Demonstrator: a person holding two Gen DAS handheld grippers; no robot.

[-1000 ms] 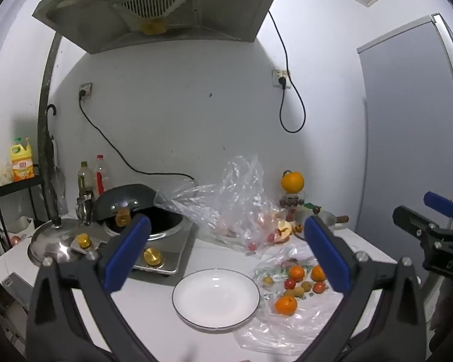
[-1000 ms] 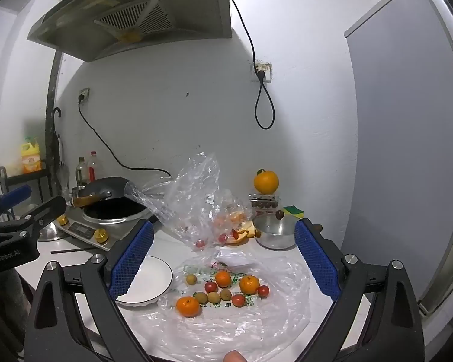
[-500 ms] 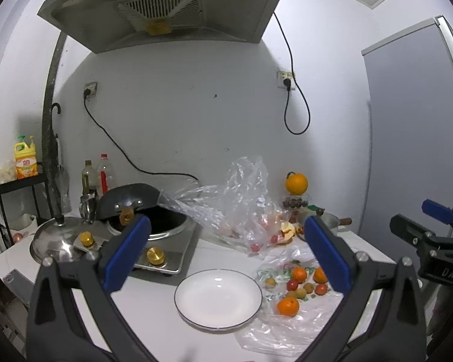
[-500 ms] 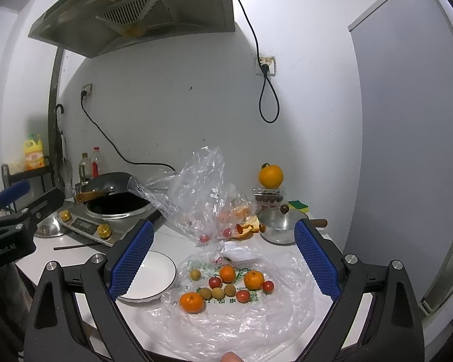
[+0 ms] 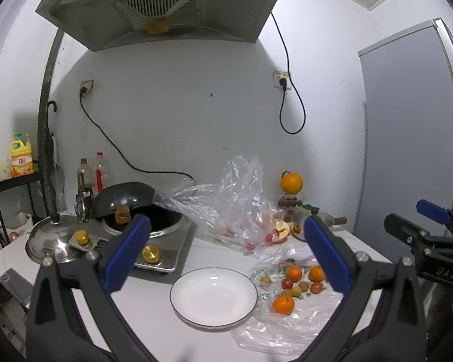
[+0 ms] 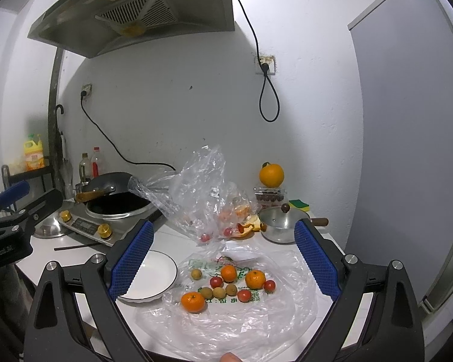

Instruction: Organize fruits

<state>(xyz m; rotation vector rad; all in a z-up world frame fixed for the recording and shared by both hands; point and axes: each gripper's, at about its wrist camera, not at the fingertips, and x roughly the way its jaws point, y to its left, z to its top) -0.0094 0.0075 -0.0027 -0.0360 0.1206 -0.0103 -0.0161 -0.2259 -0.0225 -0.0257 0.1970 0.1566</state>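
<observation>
Several small oranges, red tomatoes and brown longans lie on a flat clear plastic bag (image 6: pixel 232 316) on the white counter; the nearest orange (image 6: pixel 192 301) is at the front left of the group, also seen in the left wrist view (image 5: pixel 283 304). An empty white plate (image 5: pixel 213 295) sits left of the fruit, and shows in the right wrist view (image 6: pixel 154 274). My left gripper (image 5: pixel 226 256) is open and empty, held above the plate. My right gripper (image 6: pixel 223 259) is open and empty, held above the fruit.
An induction cooker with a black wok (image 5: pixel 154 220) and a steel lid (image 5: pixel 51 241) stand at the left. A crumpled plastic bag with more fruit (image 6: pixel 208 205) sits behind. A small steel pot (image 6: pixel 282 223) and a large orange (image 6: pixel 271 175) stand at the back right.
Both grippers have drifted slightly closer to the counter; the plate and fruit sit a little lower and larger in view. Both stay open and empty.
</observation>
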